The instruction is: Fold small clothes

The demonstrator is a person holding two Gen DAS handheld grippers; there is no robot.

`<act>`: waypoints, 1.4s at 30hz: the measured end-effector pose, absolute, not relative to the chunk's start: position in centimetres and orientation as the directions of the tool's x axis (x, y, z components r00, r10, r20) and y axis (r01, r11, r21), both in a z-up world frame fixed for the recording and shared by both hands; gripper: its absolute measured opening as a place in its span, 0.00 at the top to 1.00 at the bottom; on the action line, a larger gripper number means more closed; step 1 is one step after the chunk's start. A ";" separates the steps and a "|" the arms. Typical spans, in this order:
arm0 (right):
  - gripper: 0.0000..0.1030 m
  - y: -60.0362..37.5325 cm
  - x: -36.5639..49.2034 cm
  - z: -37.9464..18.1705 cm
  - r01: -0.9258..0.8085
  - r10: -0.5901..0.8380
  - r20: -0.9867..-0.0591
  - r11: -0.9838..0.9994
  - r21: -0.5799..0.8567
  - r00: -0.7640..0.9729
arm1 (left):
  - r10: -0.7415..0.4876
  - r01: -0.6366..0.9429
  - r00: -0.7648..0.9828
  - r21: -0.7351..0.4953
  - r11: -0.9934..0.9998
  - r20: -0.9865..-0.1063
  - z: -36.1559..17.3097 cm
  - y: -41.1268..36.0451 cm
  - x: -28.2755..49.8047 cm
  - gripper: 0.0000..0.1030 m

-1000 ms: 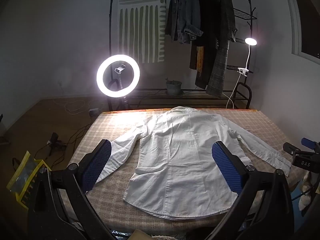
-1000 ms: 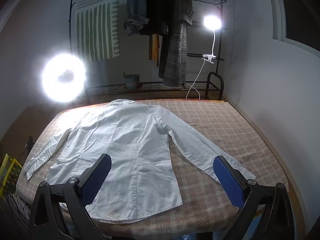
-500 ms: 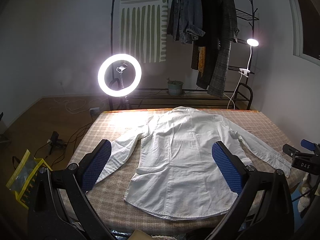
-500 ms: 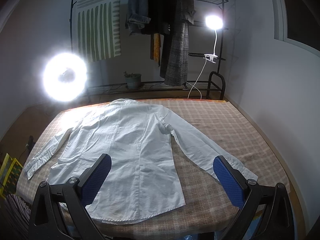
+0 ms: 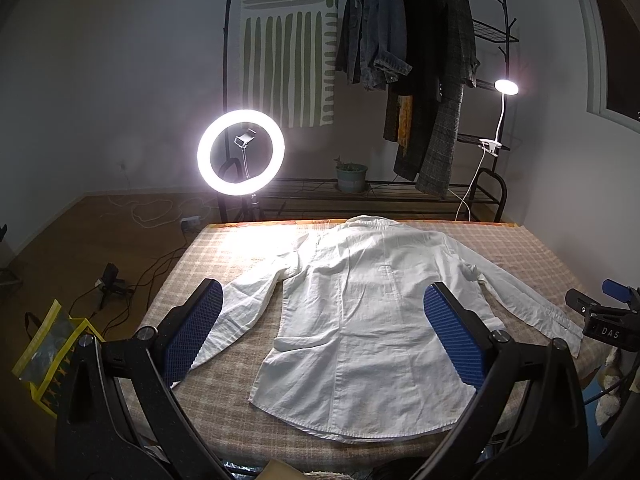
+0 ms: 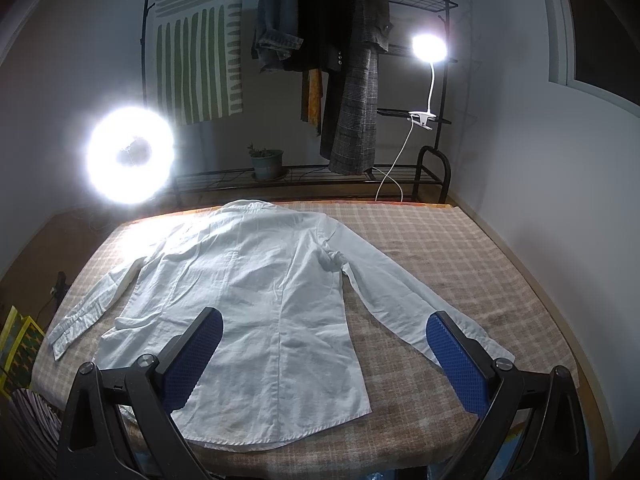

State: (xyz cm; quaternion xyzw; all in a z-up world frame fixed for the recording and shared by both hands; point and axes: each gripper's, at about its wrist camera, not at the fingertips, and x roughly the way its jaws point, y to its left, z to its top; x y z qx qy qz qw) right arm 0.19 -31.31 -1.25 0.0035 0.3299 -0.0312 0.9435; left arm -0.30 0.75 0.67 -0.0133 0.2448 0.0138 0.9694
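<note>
White long-sleeved shirt (image 5: 372, 312) lies flat, back up, both sleeves spread out, collar at the far edge of the checked bed cover (image 5: 224, 256). Clothes rack (image 5: 416, 80) with hung jackets stands behind the shirt; lit ring light (image 5: 241, 151) beyond its left sleeve. Left gripper (image 5: 324, 340) and right gripper (image 6: 326, 354) hang above the hem, both spread wide, holding nothing.

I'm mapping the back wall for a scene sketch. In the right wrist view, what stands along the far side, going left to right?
Ring light → striped wall hanging → potted plant → plaid coat → clip-on lamp.
</note>
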 end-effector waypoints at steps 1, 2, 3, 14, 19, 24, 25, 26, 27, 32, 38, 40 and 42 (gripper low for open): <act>0.00 -31.3 0.2 -1.3 0.060 -0.056 -0.622 0.998 -0.013 0.781 | 0.021 -0.034 0.880 -0.019 0.999 -0.475 0.7 0.7 -0.3 0.01; 0.00 -31.3 0.2 -1.3 0.061 -0.057 -0.622 0.998 -0.014 0.781 | 0.021 -0.034 0.880 -0.019 0.999 -0.475 0.7 0.7 -0.3 0.01; 0.00 -31.2 0.3 -1.3 0.061 -0.057 -0.623 0.998 -0.015 0.780 | 0.019 -0.032 0.880 -0.019 0.999 -0.475 0.6 0.7 -0.3 0.01; 0.00 -31.1 0.3 -1.3 0.059 -0.055 -0.622 0.998 -0.015 0.781 | 0.019 -0.033 0.880 -0.021 0.999 -0.474 0.7 0.8 -0.3 0.01; 0.00 -30.8 0.4 -1.3 0.055 -0.056 -0.619 0.998 -0.021 0.783 | 0.019 -0.032 0.881 -0.020 0.999 -0.473 0.6 0.8 -0.3 0.01; 0.00 -30.6 0.4 -1.3 0.050 -0.052 -0.615 0.999 -0.020 0.787 | 0.017 -0.032 0.881 -0.022 0.999 -0.473 0.6 0.9 -0.3 0.01; 0.00 -30.6 0.4 -1.3 0.051 -0.053 -0.615 0.998 -0.021 0.787 | 0.018 -0.032 0.881 -0.021 0.999 -0.473 0.6 0.8 -0.3 0.01; 0.00 -30.6 0.4 -1.2 0.051 -0.054 -0.615 0.998 -0.022 0.787 | 0.018 -0.032 0.881 -0.021 0.999 -0.472 0.6 0.8 -0.3 0.01; 0.00 -30.6 0.4 -1.2 0.051 -0.054 -0.616 0.998 -0.022 0.786 | 0.016 -0.031 0.881 -0.023 0.999 -0.473 0.6 0.9 -0.3 0.01; 0.00 -30.6 0.4 -1.2 0.051 -0.053 -0.615 0.999 -0.021 0.787 | 0.016 -0.031 0.881 -0.023 0.999 -0.474 0.6 0.9 -0.4 0.01; 0.00 -30.3 0.7 -1.2 0.045 -0.050 -0.616 0.999 -0.024 0.786 | 0.027 -0.042 0.878 -0.020 0.999 -0.478 0.7 1.5 -0.3 0.01; 0.00 -30.2 0.8 -1.3 0.043 -0.049 -0.617 0.999 -0.025 0.785 | 0.032 -0.047 0.876 -0.019 0.999 -0.481 0.6 1.8 -0.1 0.01; 0.00 -30.0 1.0 -1.3 0.039 -0.049 -0.618 0.999 -0.029 0.785 | 0.037 -0.053 0.874 -0.019 0.998 -0.485 0.4 2.1 0.3 0.01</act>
